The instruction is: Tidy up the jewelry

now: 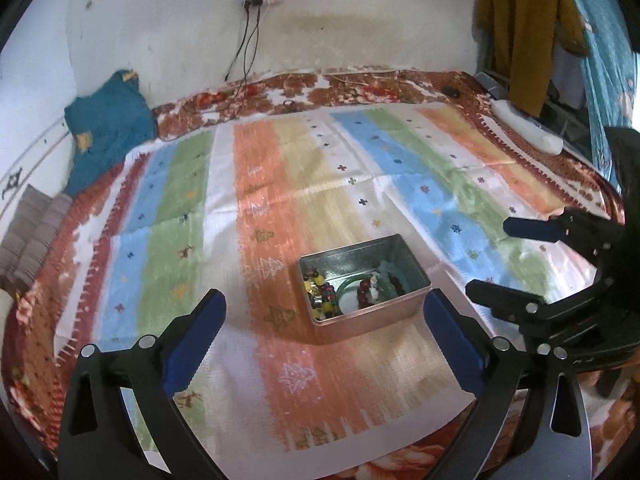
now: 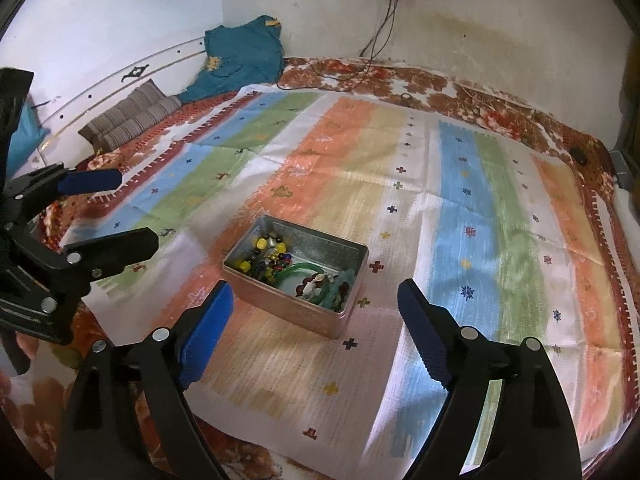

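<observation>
**Tin of jewelry at frame centre**

Both my tools, left (image 1: pixel 324 312) and right (image 2: pixel 314 304), gape apart, empty. The open metal tin (image 1: pixel 372 312) sits mid-frame on the striped cloth (image 1: pixel 260 200), holding multicoloured beads (image 2: pixel 264 258), a green bangle (image 2: pixel 298 270) and pale green beads (image 2: pixel 340 284).

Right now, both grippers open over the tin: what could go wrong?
1. The jewelry in the metal tin lies heaped: beaded strands against the green bangle. Lifting one piece may drag others out.
2. The tin sits on a soft striped cloth; a push on its rim could tip or slide it.
3. The left gripper and right gripper are close together and could collide reaching in.
</observation>
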Available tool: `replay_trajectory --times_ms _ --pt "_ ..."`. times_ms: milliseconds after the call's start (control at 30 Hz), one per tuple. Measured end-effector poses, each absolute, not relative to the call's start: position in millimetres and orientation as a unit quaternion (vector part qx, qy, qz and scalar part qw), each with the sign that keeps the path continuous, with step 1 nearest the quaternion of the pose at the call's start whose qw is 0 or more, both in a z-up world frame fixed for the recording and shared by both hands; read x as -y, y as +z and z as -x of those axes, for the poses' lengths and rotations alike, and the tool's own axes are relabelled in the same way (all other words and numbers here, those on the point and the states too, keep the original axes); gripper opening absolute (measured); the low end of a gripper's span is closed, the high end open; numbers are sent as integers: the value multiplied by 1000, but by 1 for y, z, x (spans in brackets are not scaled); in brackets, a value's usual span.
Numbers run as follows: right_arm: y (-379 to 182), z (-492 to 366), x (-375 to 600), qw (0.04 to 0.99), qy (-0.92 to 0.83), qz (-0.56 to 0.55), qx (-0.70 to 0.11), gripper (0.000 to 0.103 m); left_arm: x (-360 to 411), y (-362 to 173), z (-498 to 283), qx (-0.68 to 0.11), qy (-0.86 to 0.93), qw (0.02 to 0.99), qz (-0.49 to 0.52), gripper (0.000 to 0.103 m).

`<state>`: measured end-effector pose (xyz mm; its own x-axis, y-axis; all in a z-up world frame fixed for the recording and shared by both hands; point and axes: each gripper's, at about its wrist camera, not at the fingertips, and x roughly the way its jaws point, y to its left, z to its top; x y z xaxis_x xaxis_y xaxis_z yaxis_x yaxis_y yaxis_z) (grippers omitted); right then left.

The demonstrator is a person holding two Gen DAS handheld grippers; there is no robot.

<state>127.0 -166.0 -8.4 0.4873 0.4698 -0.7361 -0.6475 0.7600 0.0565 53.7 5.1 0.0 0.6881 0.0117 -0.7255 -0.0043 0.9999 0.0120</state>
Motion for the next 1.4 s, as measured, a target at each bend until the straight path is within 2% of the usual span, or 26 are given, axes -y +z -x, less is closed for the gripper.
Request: replay_trajectory --times_ms 633,1400 --pt "-1 -101 185 871 322 95 -359 90 11 1 -29 -367 3 930 -24 97" --pt "8 -84 199 878 332 69 -337 90 9 6 -7 -338 -10 941 11 97"
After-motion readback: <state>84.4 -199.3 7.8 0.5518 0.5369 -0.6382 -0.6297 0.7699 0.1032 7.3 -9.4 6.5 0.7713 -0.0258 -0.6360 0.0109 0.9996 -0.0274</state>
